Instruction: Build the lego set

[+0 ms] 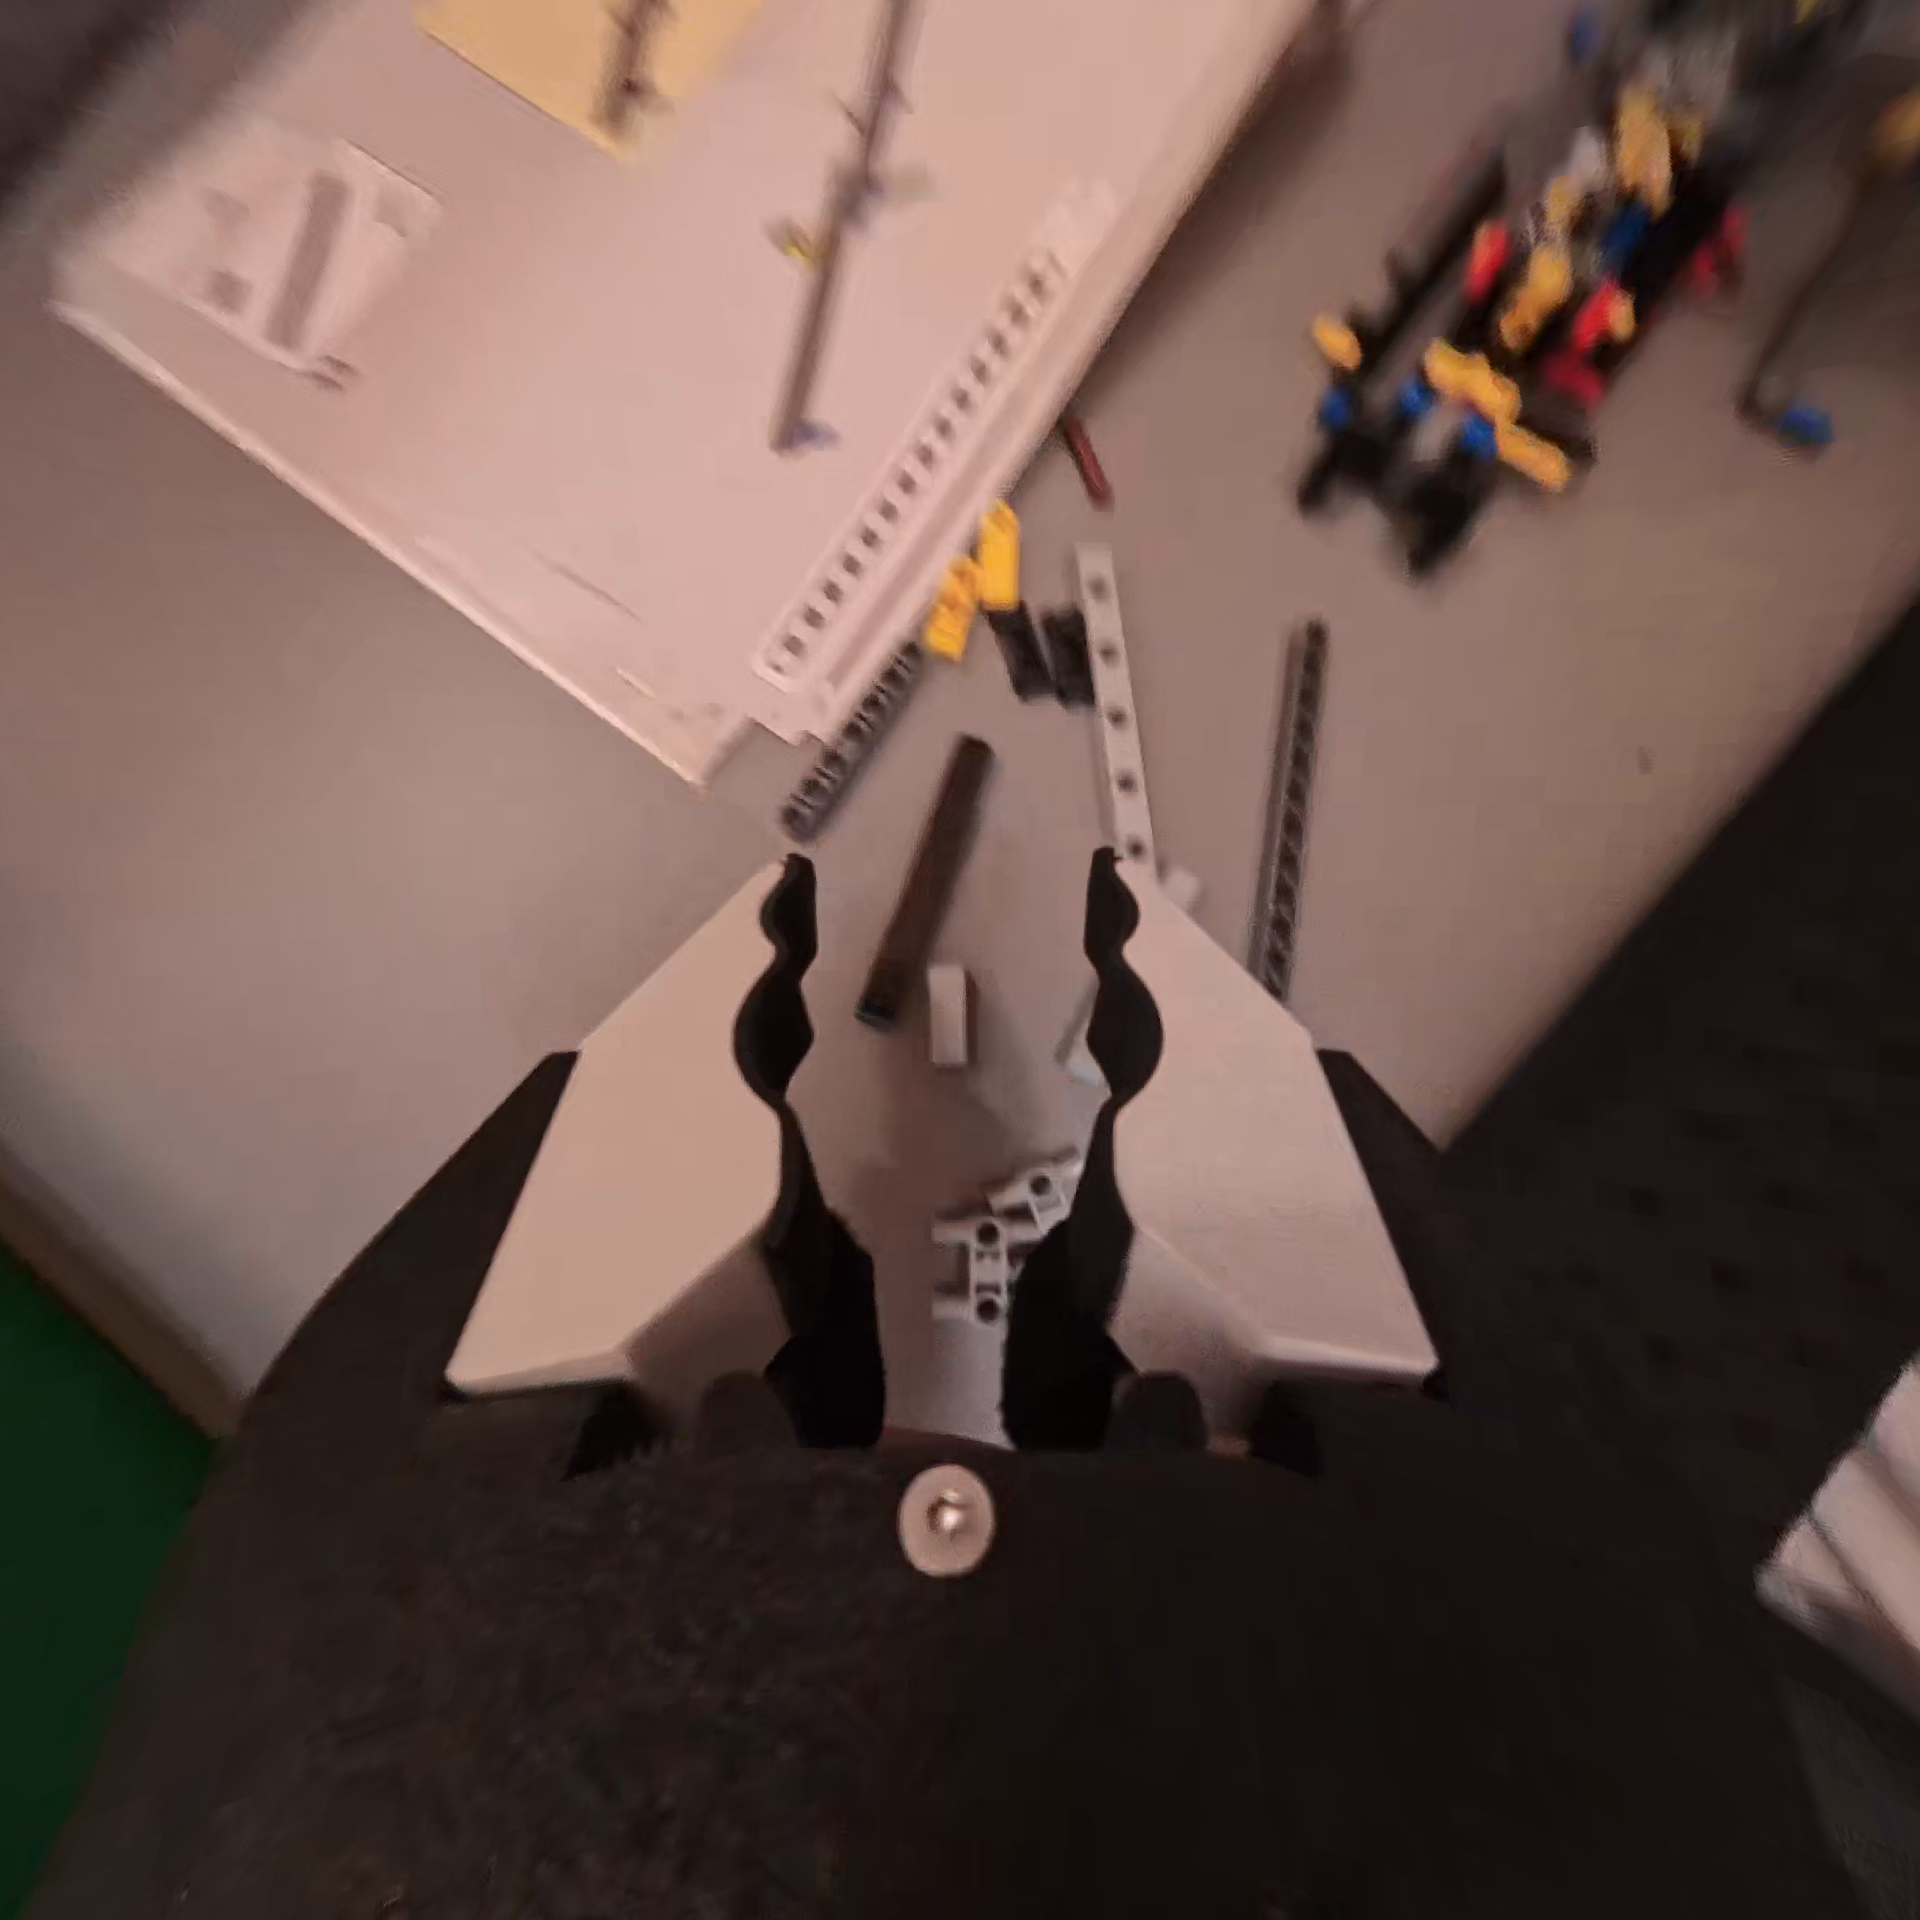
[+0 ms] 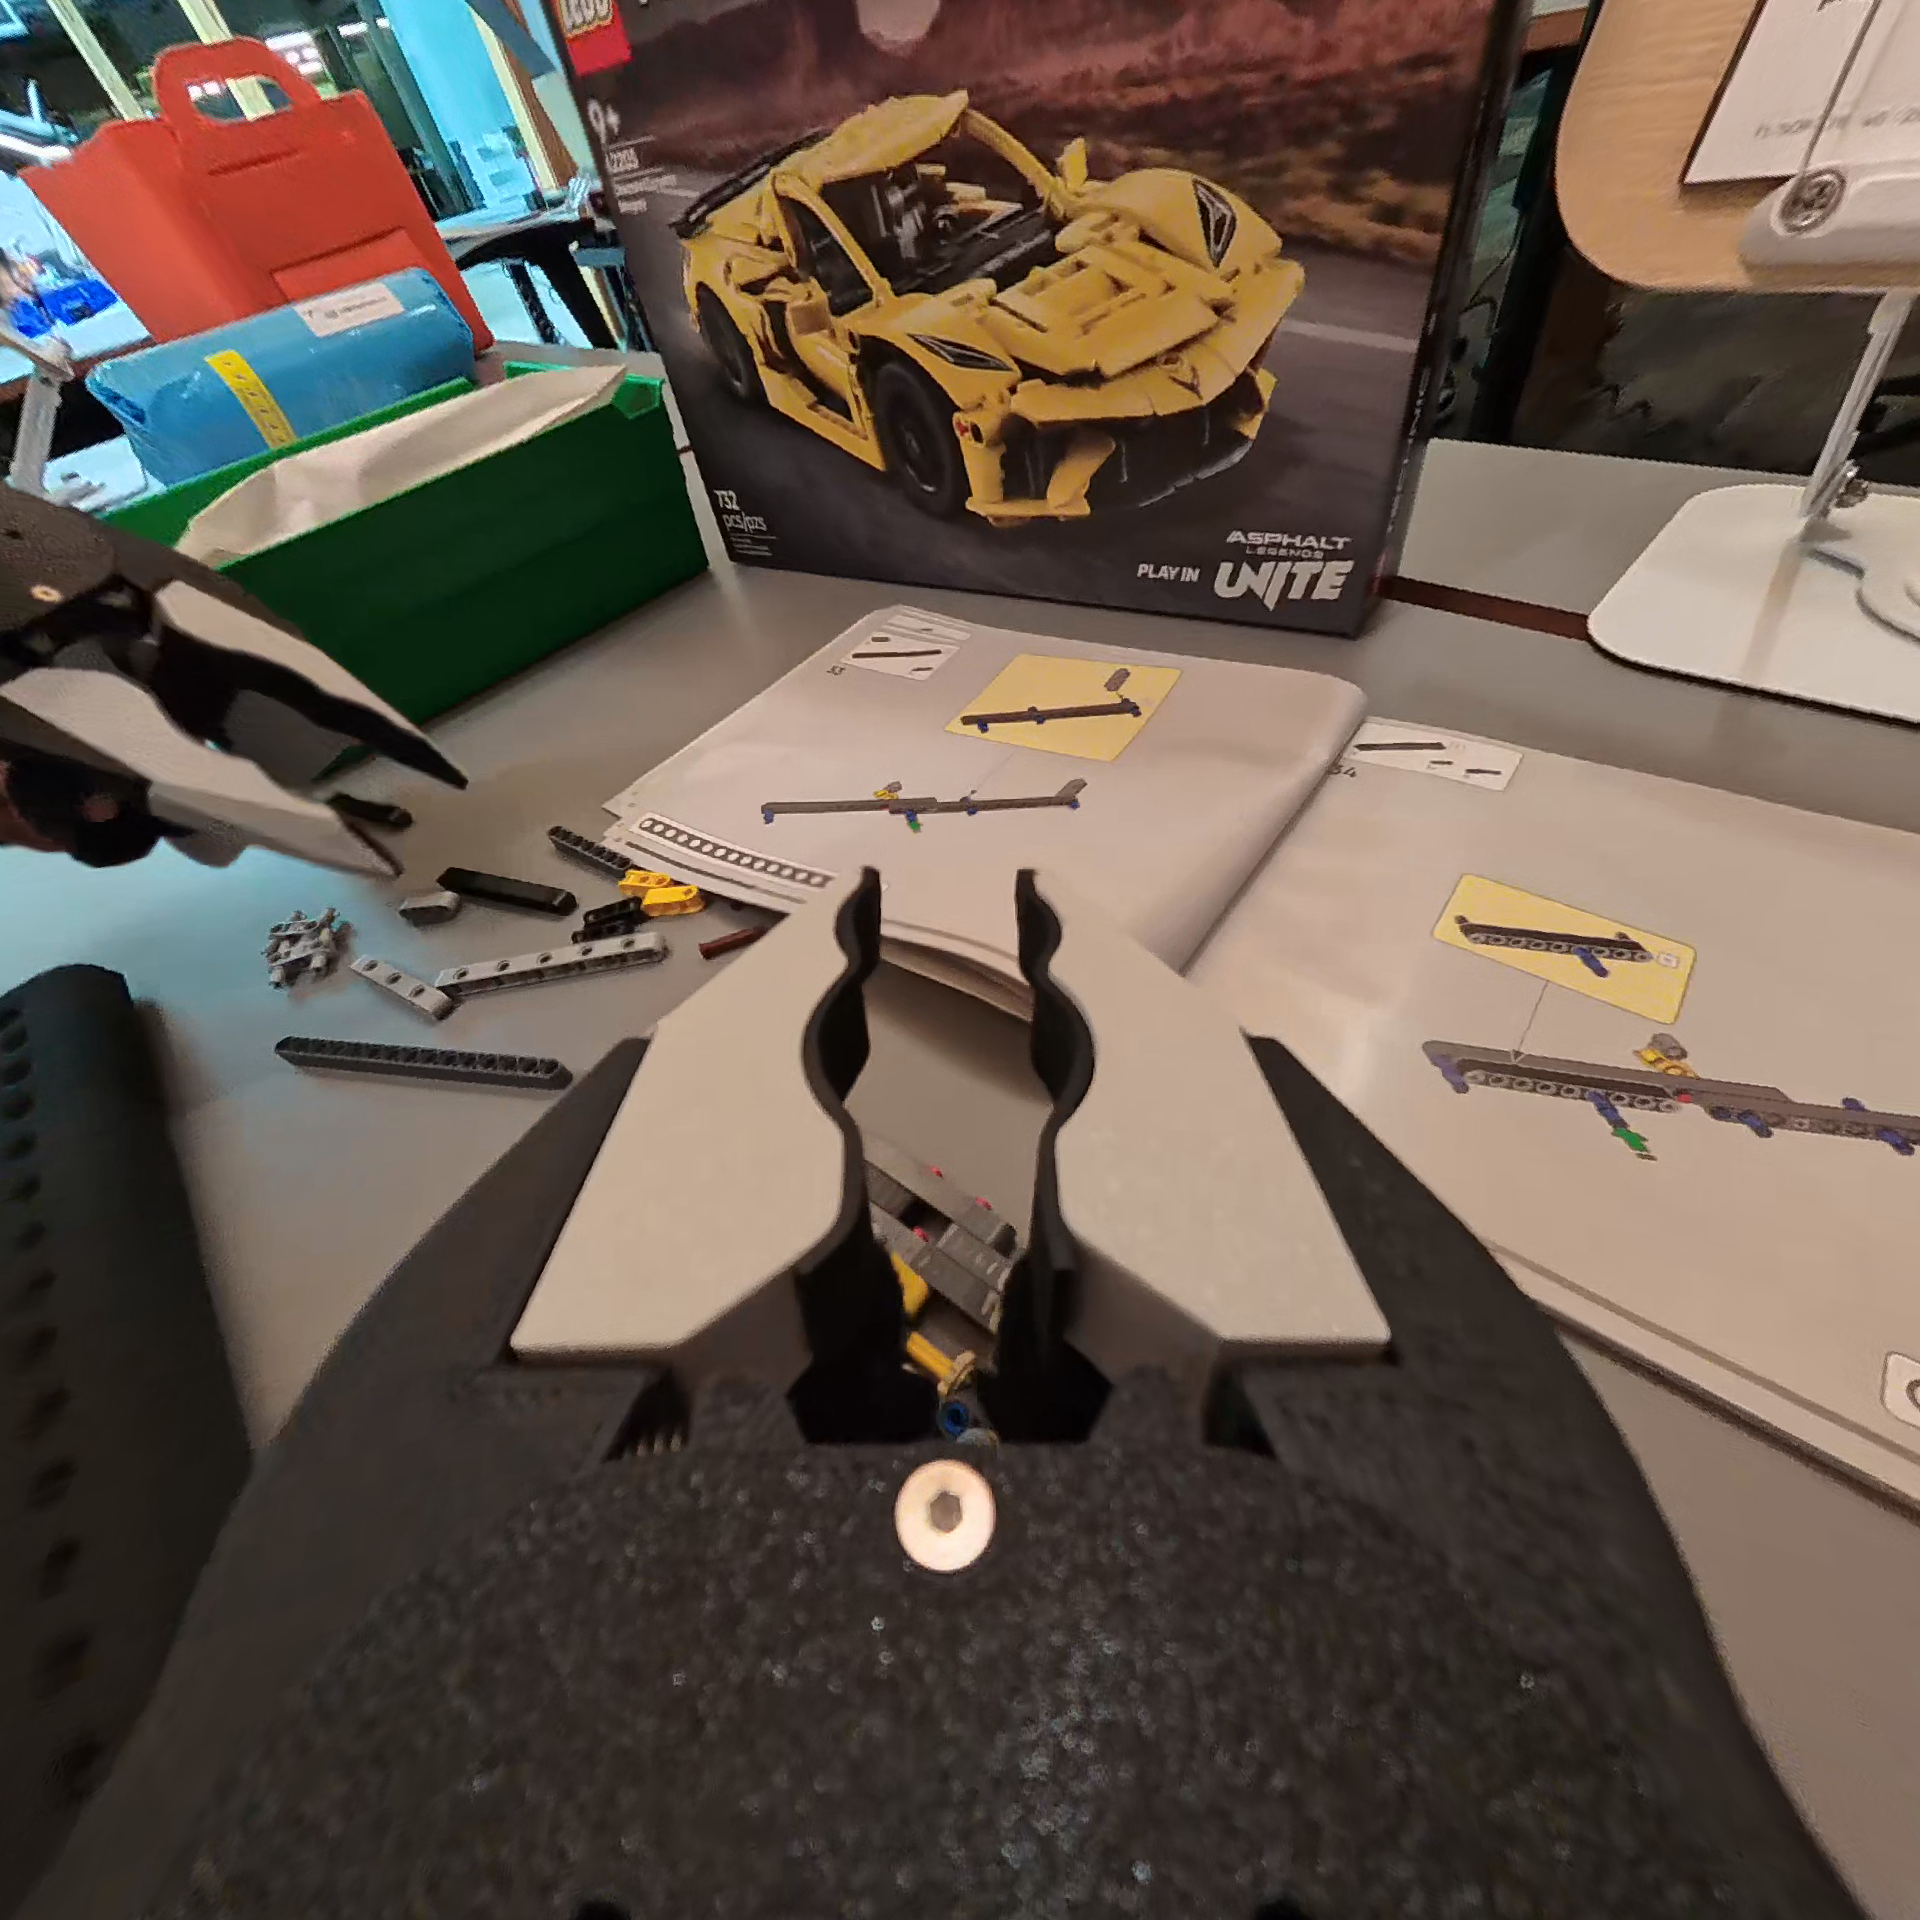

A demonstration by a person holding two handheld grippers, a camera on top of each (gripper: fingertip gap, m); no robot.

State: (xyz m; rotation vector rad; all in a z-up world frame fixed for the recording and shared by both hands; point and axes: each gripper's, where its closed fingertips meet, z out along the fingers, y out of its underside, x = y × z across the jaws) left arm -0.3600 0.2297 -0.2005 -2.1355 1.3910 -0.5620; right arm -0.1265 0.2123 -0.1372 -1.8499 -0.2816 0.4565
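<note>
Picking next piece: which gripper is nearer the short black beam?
Left. The left gripper hovers open just over the short black beam; the right gripper sits farther off, above the instruction booklet.

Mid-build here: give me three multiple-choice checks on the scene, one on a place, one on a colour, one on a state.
1. Where does the set's box stand?
A. Behind the open instruction booklet
B. Inside the green bin
C. Flat under the booklet

2. What colour is the car pictured on the box?
A. Red
B. Yellow
C. Blue

3. How is the left gripper?
A. Shut on a beam
B. Open, holding nothing
C. Out of view

Key: 1 A, the box stands upright beyond the booklet's far edge; 2 B, the car is yellow; 3 B, its fingers are spread, with loose parts on the table showing between them.
</note>
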